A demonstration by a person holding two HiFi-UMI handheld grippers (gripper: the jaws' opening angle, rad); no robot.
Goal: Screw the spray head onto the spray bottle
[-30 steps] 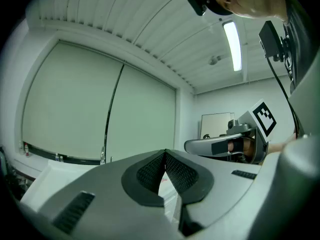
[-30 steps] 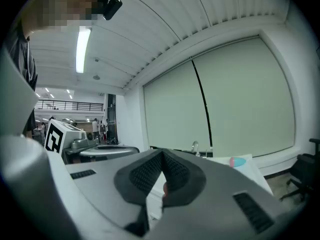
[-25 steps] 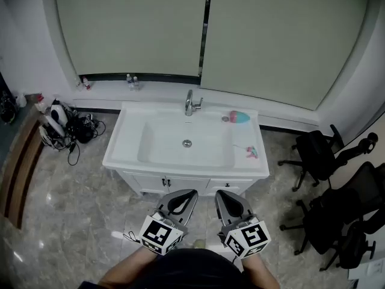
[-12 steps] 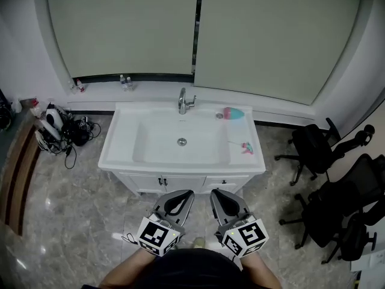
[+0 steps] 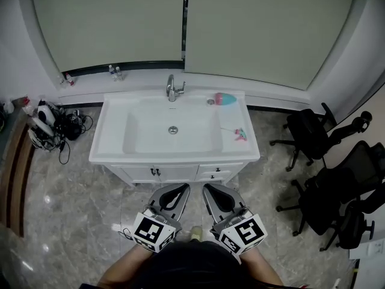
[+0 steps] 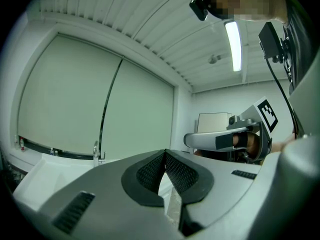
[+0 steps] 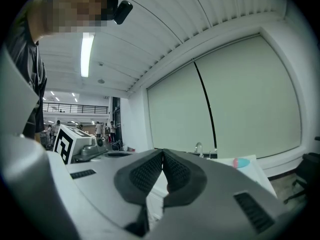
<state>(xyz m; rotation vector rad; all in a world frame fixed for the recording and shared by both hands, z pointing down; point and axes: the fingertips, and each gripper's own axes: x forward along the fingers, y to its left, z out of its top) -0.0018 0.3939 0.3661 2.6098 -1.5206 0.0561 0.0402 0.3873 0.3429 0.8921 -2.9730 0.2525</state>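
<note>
Head view: the grey, wedge-shaped left gripper [image 5: 180,189] and right gripper [image 5: 209,190] are pointing side by side at a glossy white rectangular sink [image 5: 108,152]. The rounded teal-and-pink spray bottle [image 5: 225,99] is lying on the back ledge, right of the chrome faucet [image 5: 172,89]. The small pink-and-teal spray head [image 5: 240,133] is resting on the right ledge, well apart from both grippers.

Left gripper view: its meshed black pads [image 6: 150,174] are meeting at the tips, gripping nothing.

Right gripper view: its textured pads [image 7: 145,174] are likewise pressing together, empty, and the bottle is showing beyond them.
</note>
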